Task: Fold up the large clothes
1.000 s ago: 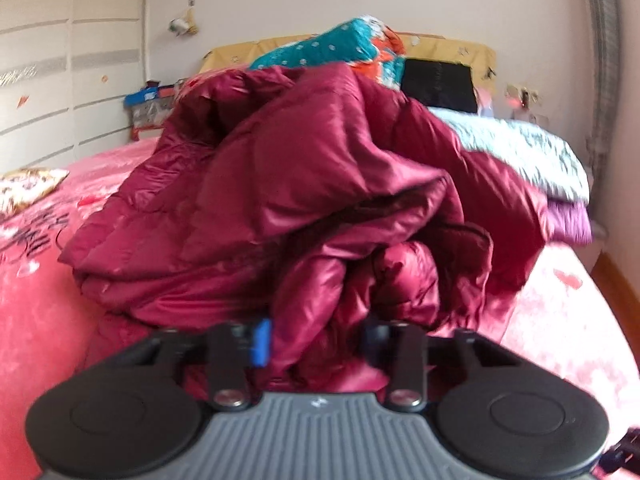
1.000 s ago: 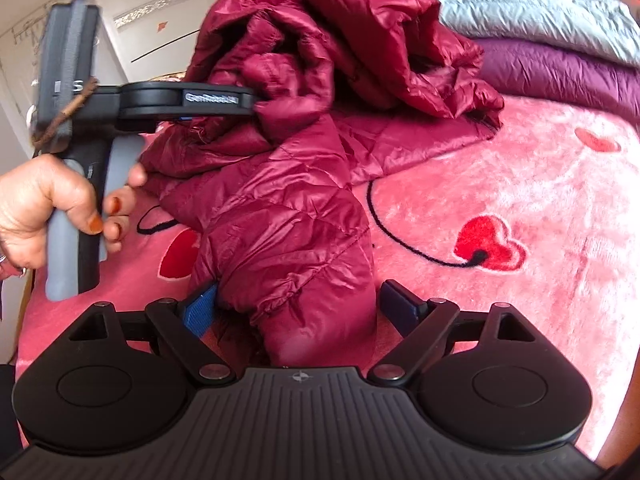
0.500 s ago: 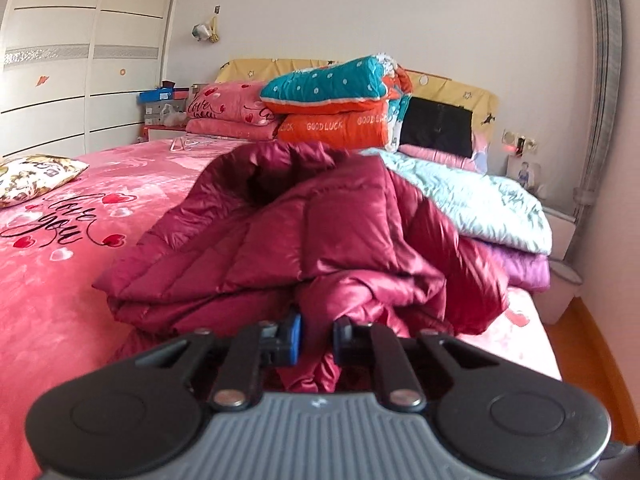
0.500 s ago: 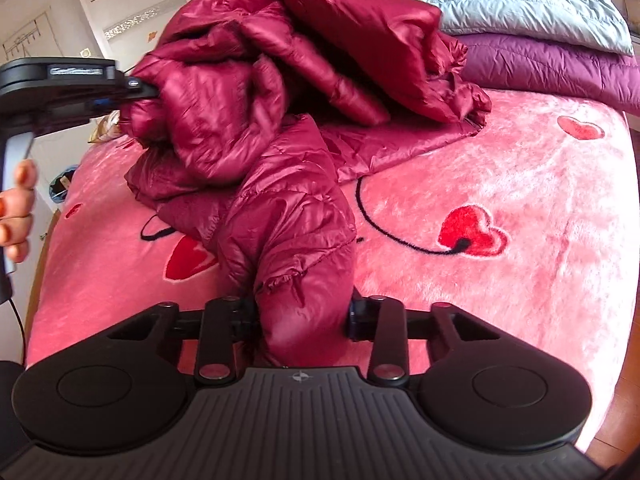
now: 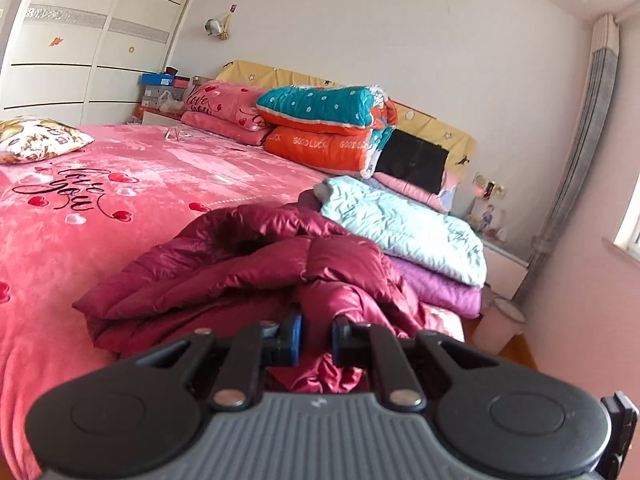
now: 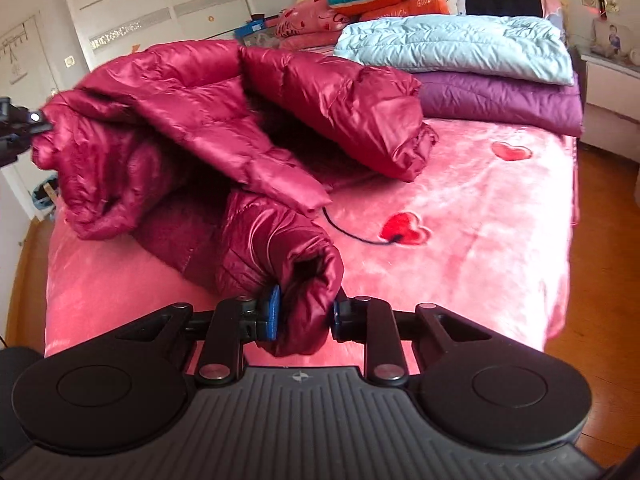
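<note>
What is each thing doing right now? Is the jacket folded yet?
Red jacket: crumpled, not folded yet.
Sleeve cuff: pinched, opening gaping.
Right hand-held gripper: shut on cuff.
Left hand-held gripper: shut on jacket.
Light blue quilt: folded, atop purple quilt.

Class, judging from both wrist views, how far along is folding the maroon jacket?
Done: nothing on the maroon jacket; it lies crumpled on the pink bed. In hand: right gripper clamps a sleeve cuff; left gripper pinches another edge. Left: spreading flat, then folding.
</note>
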